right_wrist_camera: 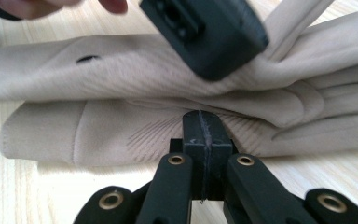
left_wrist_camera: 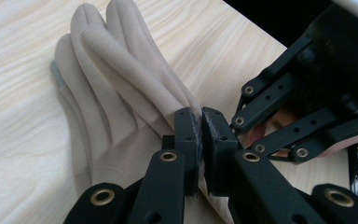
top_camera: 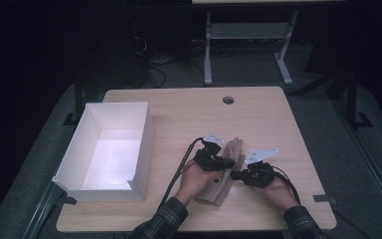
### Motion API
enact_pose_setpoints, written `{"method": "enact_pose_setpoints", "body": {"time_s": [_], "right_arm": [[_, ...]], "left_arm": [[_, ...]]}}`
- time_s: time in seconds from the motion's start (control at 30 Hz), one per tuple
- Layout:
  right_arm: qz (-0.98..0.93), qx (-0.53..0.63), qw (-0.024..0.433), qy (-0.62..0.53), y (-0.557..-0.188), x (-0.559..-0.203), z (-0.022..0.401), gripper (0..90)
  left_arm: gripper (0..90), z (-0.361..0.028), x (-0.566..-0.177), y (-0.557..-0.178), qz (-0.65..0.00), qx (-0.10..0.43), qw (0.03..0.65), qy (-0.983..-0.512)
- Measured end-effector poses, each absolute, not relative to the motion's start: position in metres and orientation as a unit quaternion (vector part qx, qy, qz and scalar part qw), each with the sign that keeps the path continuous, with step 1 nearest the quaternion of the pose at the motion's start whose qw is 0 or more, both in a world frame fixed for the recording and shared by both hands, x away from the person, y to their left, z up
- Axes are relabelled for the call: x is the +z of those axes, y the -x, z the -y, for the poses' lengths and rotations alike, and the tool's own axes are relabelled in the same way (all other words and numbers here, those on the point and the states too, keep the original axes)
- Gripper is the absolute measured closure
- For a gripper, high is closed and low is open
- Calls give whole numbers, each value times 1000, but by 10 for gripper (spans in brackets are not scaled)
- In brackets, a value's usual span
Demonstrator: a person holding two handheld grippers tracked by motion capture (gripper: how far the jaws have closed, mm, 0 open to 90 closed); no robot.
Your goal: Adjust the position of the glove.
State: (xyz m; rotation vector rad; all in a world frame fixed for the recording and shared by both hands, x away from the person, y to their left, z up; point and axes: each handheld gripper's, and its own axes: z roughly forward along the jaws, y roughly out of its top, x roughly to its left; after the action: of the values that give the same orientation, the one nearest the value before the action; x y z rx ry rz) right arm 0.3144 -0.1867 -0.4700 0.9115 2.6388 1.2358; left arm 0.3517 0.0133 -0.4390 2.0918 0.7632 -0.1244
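Both hand-held grippers meet over a pair of beige gloves near the front middle of the table: the left hand-held gripper has its jaws pinched almost together on a fold of glove fabric, and the right hand-held gripper comes in from the other side with its jaws pressed fully together, their tips at the edge of the lower glove; whether any cloth sits between them I cannot tell. Largest in front of me is the table, a pale wooden top with rounded corners, bare across its far half and its right side, so there is plenty of free room there; a small round hole sits near the far edge. Next is the white box, open at the top, standing on the left part of the table, its left wall close to the table's left edge, well apart from the work. The gloves lie stacked, fingers pointing away from the person, cuffs toward the near edge. The person's hands hold the grippers just behind the gloves.
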Motion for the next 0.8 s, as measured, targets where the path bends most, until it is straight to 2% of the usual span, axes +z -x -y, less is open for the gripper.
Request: {"method": "enact_pose_setpoints", "body": {"time_s": [0.13, 0.27, 0.3, 0.33, 0.43, 0.53, 0.7, 0.8], "right_arm": [[-863, 402, 55, -301, -311, -466, 200, 884], [-856, 401, 72, -320, -309, -461, 219, 786], [-851, 402, 83, -328, -308, -460, 227, 709], [-849, 402, 88, -331, -308, -460, 230, 676], [-841, 392, 106, -358, -309, -462, 241, 525], [-833, 385, 123, -378, -312, -467, 246, 406], [-822, 375, 148, -402, -316, -474, 246, 278], [-825, 357, 163, -407, -318, -478, 246, 260]], "left_arm": [[814, -11, -440, -352, -312, -57, 453, -833], [729, -11, -436, -350, -305, -54, 453, -836], [737, -10, -436, -349, -306, -54, 454, -835], [747, -10, -435, -348, -300, -54, 450, -839], [894, -7, -435, -342, -284, -55, 436, -852], [895, -4, -439, -337, -276, -59, 428, -859], [895, 2, -448, -327, -260, -60, 407, -874], [895, 2, -454, -326, -261, -54, 392, -880]]}}
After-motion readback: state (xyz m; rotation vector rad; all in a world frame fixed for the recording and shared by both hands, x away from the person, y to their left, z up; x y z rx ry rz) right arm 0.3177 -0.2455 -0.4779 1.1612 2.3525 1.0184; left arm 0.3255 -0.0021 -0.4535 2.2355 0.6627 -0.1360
